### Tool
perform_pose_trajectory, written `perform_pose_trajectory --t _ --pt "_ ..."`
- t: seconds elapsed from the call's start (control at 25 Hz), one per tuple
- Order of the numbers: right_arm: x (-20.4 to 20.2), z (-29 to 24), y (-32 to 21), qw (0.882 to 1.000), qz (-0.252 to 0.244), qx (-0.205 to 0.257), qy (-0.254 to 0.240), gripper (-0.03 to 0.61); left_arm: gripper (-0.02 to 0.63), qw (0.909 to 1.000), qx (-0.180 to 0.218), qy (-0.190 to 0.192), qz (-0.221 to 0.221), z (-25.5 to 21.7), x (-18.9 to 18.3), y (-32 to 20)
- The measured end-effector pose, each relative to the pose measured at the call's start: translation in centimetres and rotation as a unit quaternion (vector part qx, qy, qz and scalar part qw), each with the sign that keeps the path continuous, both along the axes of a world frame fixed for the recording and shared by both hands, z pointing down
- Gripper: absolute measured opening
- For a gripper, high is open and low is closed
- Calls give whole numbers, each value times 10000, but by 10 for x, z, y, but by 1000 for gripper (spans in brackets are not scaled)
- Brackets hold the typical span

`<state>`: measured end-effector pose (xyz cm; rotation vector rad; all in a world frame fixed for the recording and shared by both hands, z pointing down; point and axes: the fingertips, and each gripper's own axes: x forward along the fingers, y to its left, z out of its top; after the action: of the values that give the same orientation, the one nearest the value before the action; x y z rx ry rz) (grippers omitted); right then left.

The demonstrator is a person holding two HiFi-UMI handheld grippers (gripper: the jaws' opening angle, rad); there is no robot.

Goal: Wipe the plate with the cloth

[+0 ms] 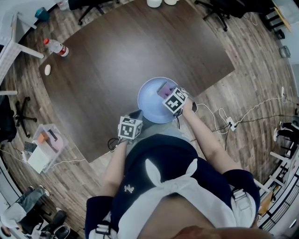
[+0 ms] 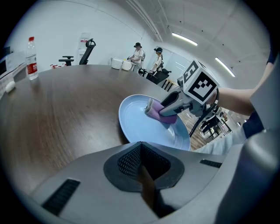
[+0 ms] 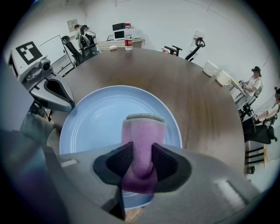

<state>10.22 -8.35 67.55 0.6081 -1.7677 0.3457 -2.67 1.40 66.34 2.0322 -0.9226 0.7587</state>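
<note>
1. Sitting at the near edge of the dark wood table (image 1: 117,56), directly in front of the person: light blue plate (image 1: 148,106), lying flat.
2. Purple cloth (image 1: 164,87) is folded into a strip with its far end on the plate's inner surface, right of centre in the head view.
3. Right gripper (image 3: 142,159) is clamped on the cloth. Both dark pads (image 3: 121,161) press its sides, and the fabric bulges out past them on the near side. The free end, with a grey hem, lies further out on the plate (image 3: 96,118).
4. From the left gripper view, the right gripper (image 2: 162,109) angles down onto the plate (image 2: 140,127) with the cloth (image 2: 154,113) under its tip.
5. Left gripper (image 2: 142,168): jaws pressed together, nothing between them.
6. Left gripper (image 1: 134,115) sits near-left of the plate, just beside the rim at the table edge. Can't tell whether it touches the plate.
7. Further out on the table: water bottle (image 1: 57,46) with red label at the far left, small white object (image 1: 47,69) close to it, white containers (image 1: 154,3) at the far edge.
8. Off the table: clear storage box (image 1: 44,147) on the wood floor to the left, cables (image 1: 224,121) on the floor to the right, people (image 2: 138,52) standing beyond the far edge.
</note>
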Motion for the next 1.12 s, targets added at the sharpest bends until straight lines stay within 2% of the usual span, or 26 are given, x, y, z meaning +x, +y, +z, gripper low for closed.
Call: perform_pose_trajectory --t 0.72,1.12 --pt "4 1 43 9990 352 -217 -161 138 3 10000 29 -21 -68 2 -2 1" --pt "-4 -1 65 9976 472 -254 -441 138 3 9998 -19 45 -169 2 -4 1"
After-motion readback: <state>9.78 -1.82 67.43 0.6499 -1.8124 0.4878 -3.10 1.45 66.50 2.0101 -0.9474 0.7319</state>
